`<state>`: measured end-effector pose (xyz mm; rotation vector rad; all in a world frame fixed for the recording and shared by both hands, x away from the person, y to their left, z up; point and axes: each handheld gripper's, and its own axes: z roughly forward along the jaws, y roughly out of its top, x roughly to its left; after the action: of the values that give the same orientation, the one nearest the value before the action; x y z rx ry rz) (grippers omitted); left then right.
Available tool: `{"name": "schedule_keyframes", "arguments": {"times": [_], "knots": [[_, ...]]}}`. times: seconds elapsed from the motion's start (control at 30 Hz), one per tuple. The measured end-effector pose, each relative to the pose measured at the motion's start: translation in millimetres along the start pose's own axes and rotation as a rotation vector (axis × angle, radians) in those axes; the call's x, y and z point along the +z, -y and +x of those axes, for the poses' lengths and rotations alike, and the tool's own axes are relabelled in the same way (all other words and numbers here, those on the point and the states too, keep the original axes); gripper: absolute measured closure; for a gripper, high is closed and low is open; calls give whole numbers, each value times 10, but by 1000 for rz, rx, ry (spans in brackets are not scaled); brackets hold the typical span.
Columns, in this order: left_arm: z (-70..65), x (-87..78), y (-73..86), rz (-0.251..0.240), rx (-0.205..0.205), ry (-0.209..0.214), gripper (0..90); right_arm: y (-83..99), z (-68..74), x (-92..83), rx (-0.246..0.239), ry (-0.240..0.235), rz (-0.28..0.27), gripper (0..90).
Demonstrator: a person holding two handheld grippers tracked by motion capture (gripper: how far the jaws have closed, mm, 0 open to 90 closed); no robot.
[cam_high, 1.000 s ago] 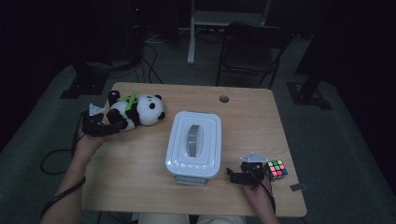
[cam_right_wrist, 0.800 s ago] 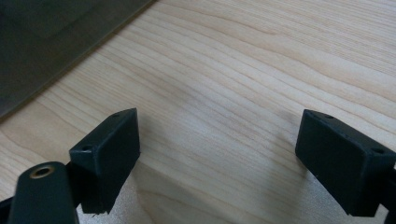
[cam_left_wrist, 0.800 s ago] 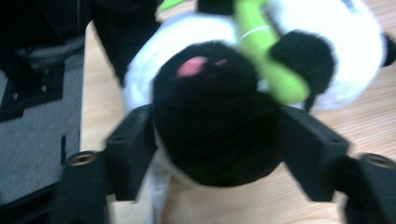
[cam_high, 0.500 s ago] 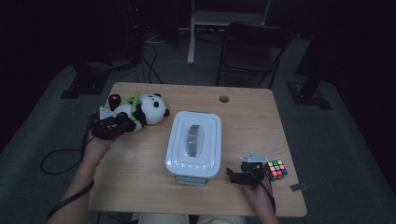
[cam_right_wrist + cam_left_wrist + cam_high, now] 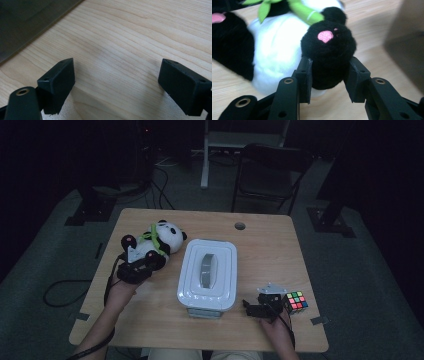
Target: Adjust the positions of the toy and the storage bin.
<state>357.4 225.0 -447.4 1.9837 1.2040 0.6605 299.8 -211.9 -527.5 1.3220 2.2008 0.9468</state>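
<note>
Right gripper (image 5: 260,306): nearest, by the table's front right edge, held in the person's right hand (image 5: 276,330); its own view (image 5: 116,86) shows the jaws wide apart over bare wood with nothing between them; a dark slab, probably the box's side, cuts the top left corner of that view.
Cube (image 5: 296,300): a colour-tiled puzzle cube just beside the right gripper, on its right, seen in the high view.
Box (image 5: 208,274): white lidded box with a grey handle recess, mid-table between the two grippers; in the left gripper view it is a blurred dark wall (image 5: 409,42) at the right edge.
Left gripper (image 5: 134,270): at the table's left, held in the left hand (image 5: 121,289); the high view leaves its jaws too dark to read; its own view (image 5: 328,80) shows both pads pressed against a black paw (image 5: 328,53) with a pink patch, clamped on it.
Panda (image 5: 155,242): plush toy lying on the table's left, beyond the left gripper; head toward the far side, green bamboo (image 5: 304,11) across its white belly.
Table (image 5: 265,245): light wood, cable hole near the far edge.
</note>
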Motion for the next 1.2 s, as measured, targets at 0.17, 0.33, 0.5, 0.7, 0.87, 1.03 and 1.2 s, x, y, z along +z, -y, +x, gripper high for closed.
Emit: {"name": "schedule_keyframes", "arguments": {"times": [0.17,0.33,0.5,0.7,0.87,1.03,1.2], "knots": [[-173,-48,-17,9,22,80,657,0,1,0,1,0,0,135],[-172,-305,-162,-84,-26,97,550,0,1,1,1,0,-1,135],[6,-375,-342,-131,-59,22,536,0,0,0,0,0,0,135],[212,-203,-516,-133,-106,11,503,0,0,0,0,0,0,135],[366,73,-626,-39,-140,-34,374,0,1,0,1,0,0,135],[458,279,-642,-27,-217,-52,374,0,1,0,2,0,0,135],[473,460,-637,-5,-223,-62,374,0,1,0,2,0,0,135]]}}
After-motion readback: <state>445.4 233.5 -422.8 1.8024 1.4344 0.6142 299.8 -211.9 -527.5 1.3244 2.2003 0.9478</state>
